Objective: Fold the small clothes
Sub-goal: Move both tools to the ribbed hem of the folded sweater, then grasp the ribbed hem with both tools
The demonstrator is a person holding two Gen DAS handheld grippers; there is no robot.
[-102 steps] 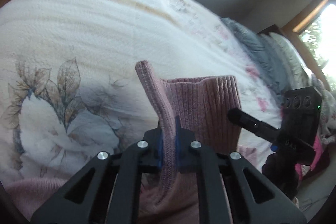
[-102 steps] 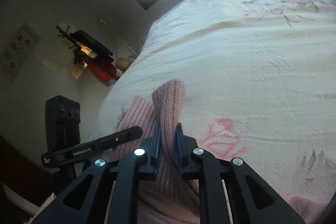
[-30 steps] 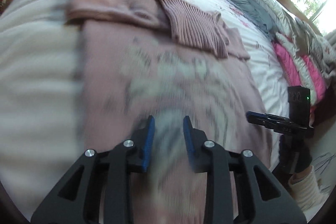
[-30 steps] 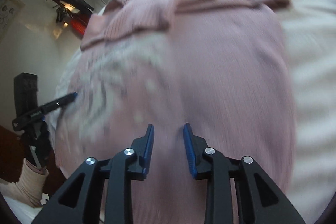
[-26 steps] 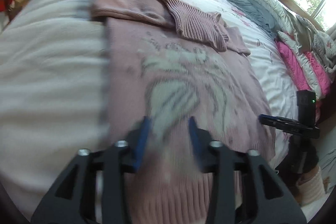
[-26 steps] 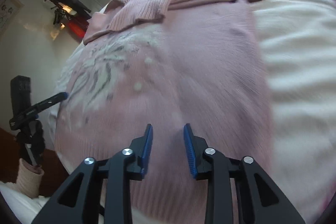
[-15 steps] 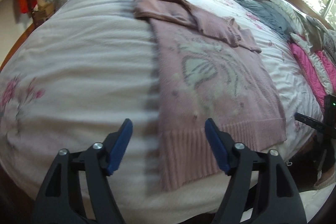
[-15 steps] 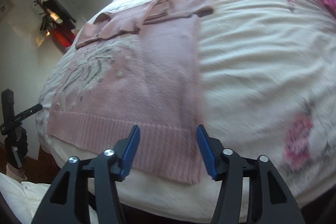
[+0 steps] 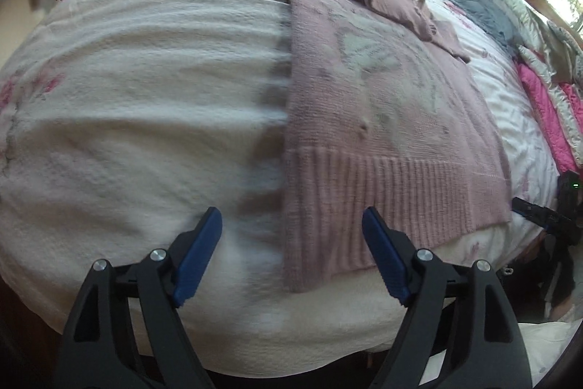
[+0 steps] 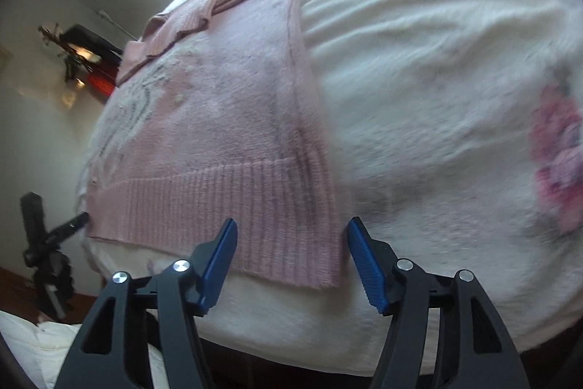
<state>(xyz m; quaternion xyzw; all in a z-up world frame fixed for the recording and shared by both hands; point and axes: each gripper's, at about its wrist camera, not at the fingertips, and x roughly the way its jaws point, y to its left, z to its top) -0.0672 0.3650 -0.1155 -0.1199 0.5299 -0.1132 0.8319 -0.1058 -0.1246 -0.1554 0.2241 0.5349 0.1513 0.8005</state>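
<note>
Since a moment ago you have pulled both tongs back toward the foot of the bed (image 9: 127, 90), where the pink sweater (image 9: 382, 104) lies flat with its sleeves folded across the top at 12 o'clock and its ribbed hem (image 10: 226, 203) nearest you. Your left tongs (image 9: 291, 257) and right tongs (image 10: 291, 261) are both spread wide and empty, each framing a hem corner. Pinch only the top layer and the knit may separate and fold crooked.
</note>
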